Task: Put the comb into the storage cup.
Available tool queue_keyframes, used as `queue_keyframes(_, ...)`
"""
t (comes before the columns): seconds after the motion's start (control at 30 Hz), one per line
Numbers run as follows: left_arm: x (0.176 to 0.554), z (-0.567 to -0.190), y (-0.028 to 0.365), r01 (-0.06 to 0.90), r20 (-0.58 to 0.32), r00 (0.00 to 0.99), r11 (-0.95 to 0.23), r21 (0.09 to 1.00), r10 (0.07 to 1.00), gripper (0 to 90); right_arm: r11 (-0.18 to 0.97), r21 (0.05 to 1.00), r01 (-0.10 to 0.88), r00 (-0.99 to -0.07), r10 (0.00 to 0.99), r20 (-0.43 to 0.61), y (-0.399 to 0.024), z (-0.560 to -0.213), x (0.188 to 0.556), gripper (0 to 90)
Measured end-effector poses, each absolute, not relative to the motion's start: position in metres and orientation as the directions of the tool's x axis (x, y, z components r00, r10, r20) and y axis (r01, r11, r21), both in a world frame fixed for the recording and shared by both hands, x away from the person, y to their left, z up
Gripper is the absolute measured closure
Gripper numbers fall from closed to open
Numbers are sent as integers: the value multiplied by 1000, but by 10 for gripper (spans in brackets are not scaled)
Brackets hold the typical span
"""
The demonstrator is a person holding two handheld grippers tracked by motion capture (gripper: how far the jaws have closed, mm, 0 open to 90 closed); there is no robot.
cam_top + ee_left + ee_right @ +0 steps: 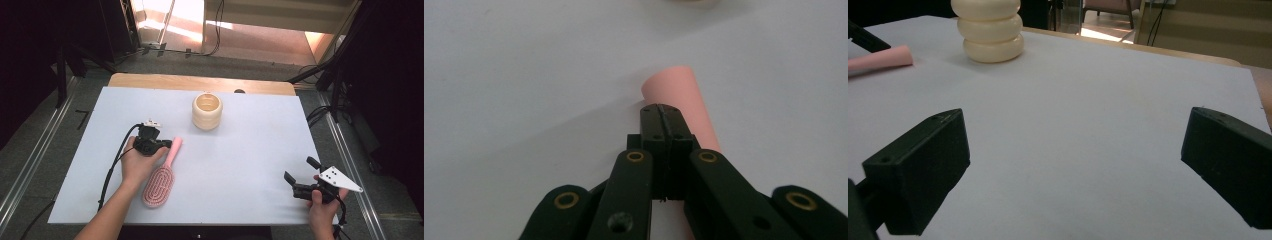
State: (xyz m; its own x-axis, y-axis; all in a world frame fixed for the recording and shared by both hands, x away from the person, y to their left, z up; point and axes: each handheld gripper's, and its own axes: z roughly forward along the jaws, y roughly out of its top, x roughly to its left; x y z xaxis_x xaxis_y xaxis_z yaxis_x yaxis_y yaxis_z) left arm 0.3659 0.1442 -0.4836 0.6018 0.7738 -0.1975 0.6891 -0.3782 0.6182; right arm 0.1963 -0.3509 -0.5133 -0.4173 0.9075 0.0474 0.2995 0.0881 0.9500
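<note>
Black and blocky, my right gripper (299, 174) hangs wide open, well right of the hairbrush (161, 176). That smooth pink plastic brush lies on the matte worktop (240, 160); my left gripper (663, 114), jaws closed together, tips over its rounded handle. Beyond stands a ribbed cream cup (206, 111).

The high view looks down from above on the whole table (240, 190). The left gripper view sits very close to the table, facing the pink brush handle (684, 100). The right gripper view sits low and looks across the table. It shares the cream cup (990, 30) and the handle, upper left, with the high view.
</note>
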Motion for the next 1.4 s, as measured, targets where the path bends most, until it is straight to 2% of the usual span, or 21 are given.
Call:
queue_keyframes(0.73, 355, -487, 94, 617, -191, 738, -533, 579, 648, 900, 85, 951, 298, -418, 907, 50, -351, -513, 196, 0)
queue_keyframes(1.1, 345, -486, 73, 542, -154, 815, -644, 540, 558, 900, 89, 950, 299, -419, 907, 47, -351, -513, 196, 0)
queue_keyframes(1.4, 333, -487, 61, 494, -166, 858, -693, 525, 486, 900, 91, 950, 298, -421, 906, 45, -351, -513, 196, 0)
